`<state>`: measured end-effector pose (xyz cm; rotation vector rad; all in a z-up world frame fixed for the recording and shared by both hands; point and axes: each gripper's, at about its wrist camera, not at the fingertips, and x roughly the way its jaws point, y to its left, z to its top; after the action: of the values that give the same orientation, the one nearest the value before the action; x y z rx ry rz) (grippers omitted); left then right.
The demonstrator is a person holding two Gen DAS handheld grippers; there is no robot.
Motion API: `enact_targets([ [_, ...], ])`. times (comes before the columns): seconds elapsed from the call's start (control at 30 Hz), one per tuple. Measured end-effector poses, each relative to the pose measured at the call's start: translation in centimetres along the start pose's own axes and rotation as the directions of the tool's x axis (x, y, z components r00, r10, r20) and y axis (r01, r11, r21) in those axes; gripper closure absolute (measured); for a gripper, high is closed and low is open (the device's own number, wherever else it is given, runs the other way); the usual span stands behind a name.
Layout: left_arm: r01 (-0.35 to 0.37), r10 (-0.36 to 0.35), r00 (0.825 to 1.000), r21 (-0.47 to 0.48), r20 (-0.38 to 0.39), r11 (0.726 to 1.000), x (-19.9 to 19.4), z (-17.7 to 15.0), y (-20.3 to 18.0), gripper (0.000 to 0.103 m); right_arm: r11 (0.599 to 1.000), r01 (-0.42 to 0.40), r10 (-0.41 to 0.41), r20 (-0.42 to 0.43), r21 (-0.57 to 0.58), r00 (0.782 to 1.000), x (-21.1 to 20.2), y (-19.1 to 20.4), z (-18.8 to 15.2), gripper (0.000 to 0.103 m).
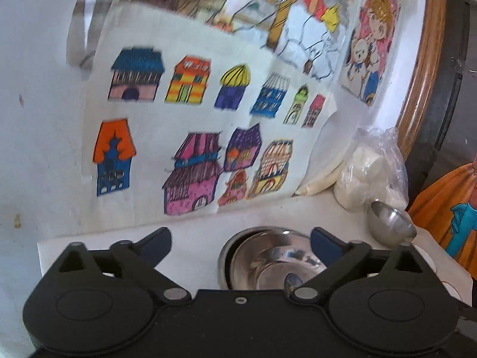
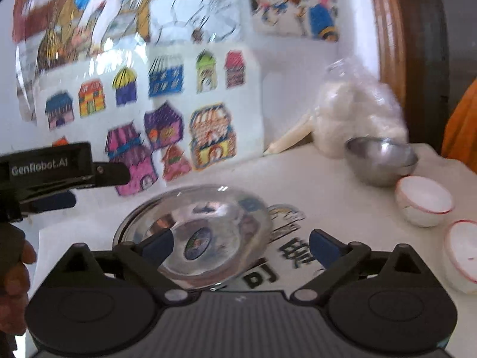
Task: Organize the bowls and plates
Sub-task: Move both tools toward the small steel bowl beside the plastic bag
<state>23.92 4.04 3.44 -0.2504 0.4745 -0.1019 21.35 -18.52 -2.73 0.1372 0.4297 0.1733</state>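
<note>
A stack of steel plates lies on the white table, close in front of my right gripper, which is open and empty above its near edge. The stack also shows in the left wrist view, just in front of my left gripper, which is open and empty. A steel bowl stands at the back right, tilted; it also shows in the left wrist view. Two white bowls with red rims stand at the right. My left gripper shows at the left of the right wrist view.
A wall with coloured house drawings rises right behind the table. A clear bag of white lumps leans at the back right corner beside a wooden frame. The white table cover carries printed characters near its front.
</note>
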Motion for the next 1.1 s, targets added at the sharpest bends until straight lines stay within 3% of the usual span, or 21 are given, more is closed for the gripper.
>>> enact_targets([
  [0.27,0.048,-0.049,0.999,-0.051,-0.013,0.998,-1.4,2.4,-5.2,0.001,0.998,-0.026,0.024,0.043,0.057,0.999,-5.2,-5.1,2.0,0.0],
  [0.43,0.068,-0.066,0.997,0.043,-0.045,0.997,-1.4,4.7,-10.7,0.001,0.993,-0.054,0.047,0.061,0.109,0.997,-8.0,-10.3,4.6,0.0],
  [0.6,0.074,-0.069,0.996,0.085,-0.059,0.994,-0.4,6.5,-15.0,0.001,1.0,0.005,-0.006,0.025,0.026,1.0,-9.1,-13.9,9.6,0.0],
  [0.7,0.072,-0.065,0.995,0.1,-0.072,0.992,1.1,7.1,-17.1,0.001,0.998,0.061,-0.061,0.0,-0.027,0.998,-8.2,-15.3,11.5,0.0],
  [0.83,0.037,-0.016,0.987,0.131,-0.158,0.991,4.9,7.1,-19.6,0.001,0.987,0.15,-0.154,-0.069,-0.064,0.986,-5.0,-17.2,12.2,0.0],
  [1.1,0.029,-0.003,0.944,0.075,-0.33,0.997,13.9,6.4,-21.4,0.001,0.987,0.159,-0.158,-0.15,-0.004,0.976,2.5,-21.4,11.0,0.0],
])
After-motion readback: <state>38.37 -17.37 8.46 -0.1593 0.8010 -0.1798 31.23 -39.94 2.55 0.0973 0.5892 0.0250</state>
